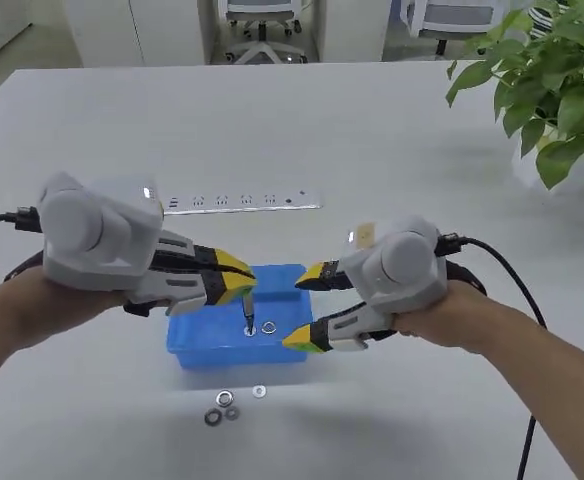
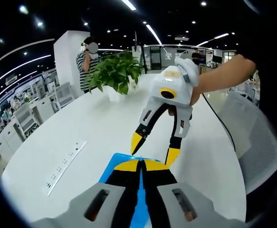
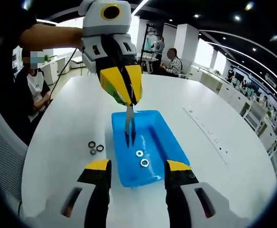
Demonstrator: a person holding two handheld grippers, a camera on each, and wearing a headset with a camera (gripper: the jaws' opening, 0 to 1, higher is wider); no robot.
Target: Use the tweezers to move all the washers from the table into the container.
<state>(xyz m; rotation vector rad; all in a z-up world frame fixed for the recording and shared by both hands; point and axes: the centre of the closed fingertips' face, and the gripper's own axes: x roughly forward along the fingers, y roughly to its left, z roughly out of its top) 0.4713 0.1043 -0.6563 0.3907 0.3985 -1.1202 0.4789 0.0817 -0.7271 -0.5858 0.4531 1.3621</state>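
L claw [image 1: 240,280] clenching tweezers [image 1: 249,318] over container [image 1: 232,360]; R claw [image 1: 307,312] hanging released. 2 washers [image 3: 139,153] lying inside, approx 4 loose washers [image 1: 224,398] waiting on worktop [image 1: 372,150], near side.

Head view looks down from above the near side of the blue container [image 1: 234,357], taking in the table [image 1: 272,130] beyond it, up to the plant [image 1: 557,90]. Left gripper view sits low and very close, right at the container's edge, facing across it straight into the right gripper [image 2: 153,149], with the plant further past. Right gripper view rides a little higher on the container's opposite side, looking along its length at the left gripper [image 3: 128,100] and the tweezers [image 3: 129,126]. All three share the container, and the two gripper views face each other over it.
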